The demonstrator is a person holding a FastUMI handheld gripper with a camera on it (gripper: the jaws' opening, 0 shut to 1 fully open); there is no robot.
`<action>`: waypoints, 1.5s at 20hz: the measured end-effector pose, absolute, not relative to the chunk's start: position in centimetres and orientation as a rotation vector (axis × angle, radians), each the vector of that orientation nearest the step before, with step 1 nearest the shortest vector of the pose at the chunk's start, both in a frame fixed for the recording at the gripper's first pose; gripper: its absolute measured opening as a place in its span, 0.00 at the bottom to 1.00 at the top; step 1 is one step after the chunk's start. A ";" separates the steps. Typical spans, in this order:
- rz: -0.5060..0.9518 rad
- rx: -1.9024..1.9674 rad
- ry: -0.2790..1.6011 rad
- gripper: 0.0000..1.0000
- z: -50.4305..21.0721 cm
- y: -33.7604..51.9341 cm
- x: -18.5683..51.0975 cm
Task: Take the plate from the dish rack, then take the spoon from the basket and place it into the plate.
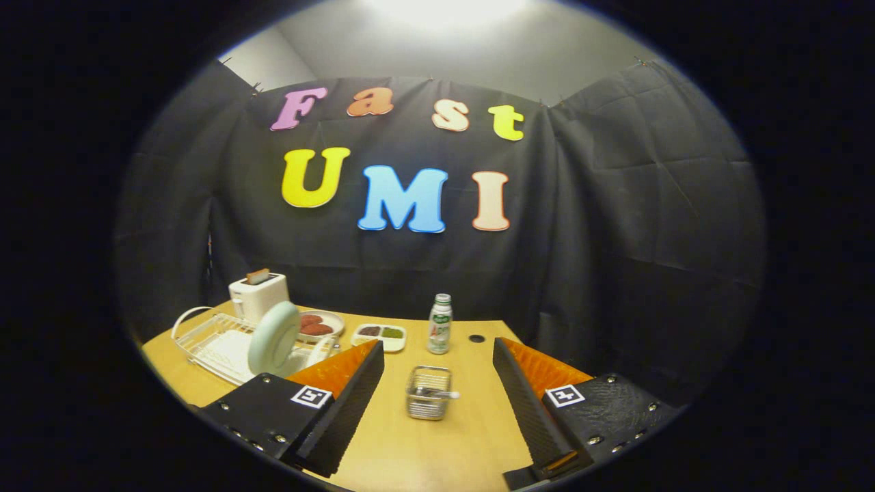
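Gripper view. The gripper is hovering over a wooden table with its fingers standing wide apart, gripping nothing. The plate, pale green and round, is standing on edge in the white wire dish rack, just beyond the left finger, whose tip is overlapping the rack's near corner. The basket, a small square wire-mesh holder, is sitting on the table between the fingers, slightly ahead of them; the spoon is lying inside it, its light handle poking over the right rim.

Other items: a white toaster is standing behind the rack with a slice in its slot. Beside it, a round dish is holding reddish-brown pieces, and a white divided tray is carrying dark and green contents. A bottle with green cap and green-white label is standing beyond the basket; the label's writing is too small to read. A dark hole is showing in the tabletop near the bottle.
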State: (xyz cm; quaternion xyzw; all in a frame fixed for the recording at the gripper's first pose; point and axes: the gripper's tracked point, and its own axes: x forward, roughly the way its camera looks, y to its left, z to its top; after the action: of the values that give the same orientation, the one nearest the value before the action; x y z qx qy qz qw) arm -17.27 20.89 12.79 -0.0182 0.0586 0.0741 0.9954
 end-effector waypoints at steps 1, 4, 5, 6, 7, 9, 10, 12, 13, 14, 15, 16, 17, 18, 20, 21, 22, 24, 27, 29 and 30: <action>0.186 -0.016 0.123 0.98 12.9 23.7 -17.4; 0.261 0.020 0.138 0.98 13.2 30.2 -17.2; 0.274 0.021 0.144 0.98 13.2 31.9 -16.9; 0.288 0.020 0.152 0.98 13.1 33.8 -16.6; 0.299 0.017 0.161 0.98 12.7 35.5 -16.2; 0.314 0.014 0.200 0.98 11.4 38.6 -15.1; 0.318 0.021 0.222 0.98 10.7 39.9 -14.5; 0.304 0.048 0.259 0.98 9.4 41.9 -13.0; 0.287 0.063 0.281 0.98 8.5 42.6 -12.2; 0.268 0.077 0.305 0.98 7.7 43.2 -11.3; 0.253 0.092 0.328 0.98 6.7 43.8 -10.5; 0.240 0.107 0.350 0.98 5.8 44.3 -9.7; 0.232 0.119 0.373 0.98 4.8 44.7 -9.0; 0.219 0.130 0.397 0.98 3.9 45.0 -8.3; 0.206 0.166 0.463 0.98 1.5 45.6 -6.9; 0.206 0.184 0.496 0.98 0.5 46.1 -6.3; 0.213 0.200 0.527 0.95 -0.4 46.5 -5.6; 0.228 0.221 0.583 0.78 -1.9 47.4 -4.6; 0.222 0.224 0.654 0.70 -3.4 48.1 -3.6; 0.189 0.169 0.684 0.37 -3.9 47.3 -3.8; 0.172 0.149 0.691 0.36 -3.7 47.2 -3.7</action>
State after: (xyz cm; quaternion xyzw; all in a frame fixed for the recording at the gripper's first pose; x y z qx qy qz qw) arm -3.73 47.18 -3.70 0.0731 0.3377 0.0842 0.9346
